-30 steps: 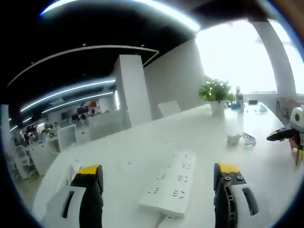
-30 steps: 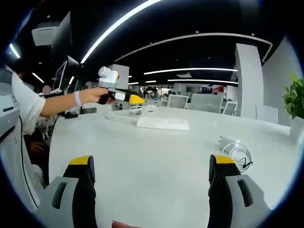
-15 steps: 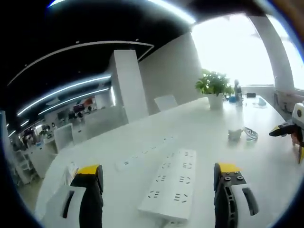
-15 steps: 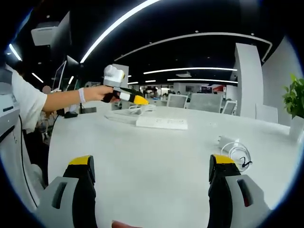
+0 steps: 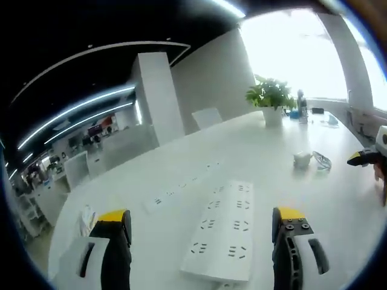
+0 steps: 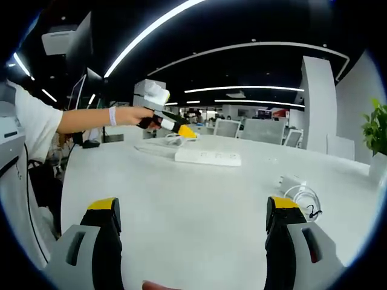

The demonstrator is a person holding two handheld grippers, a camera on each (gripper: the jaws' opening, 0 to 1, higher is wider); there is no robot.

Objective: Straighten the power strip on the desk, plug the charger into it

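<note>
In the left gripper view our left gripper [image 5: 202, 241] hangs over the white desk [image 5: 284, 193], jaws spread wide and holding nothing, with the power strip [image 5: 221, 232] lying just ahead between them. Farther along the desk sits the charger [image 5: 302, 159] with its coiled cable, well apart from the strip. A potted plant [image 5: 269, 96] stands near the far edge. In the right gripper view our right gripper [image 6: 190, 241] is equally wide and empty over bare desk, open room all around; the strip's far end looks small and blurred there.
</note>
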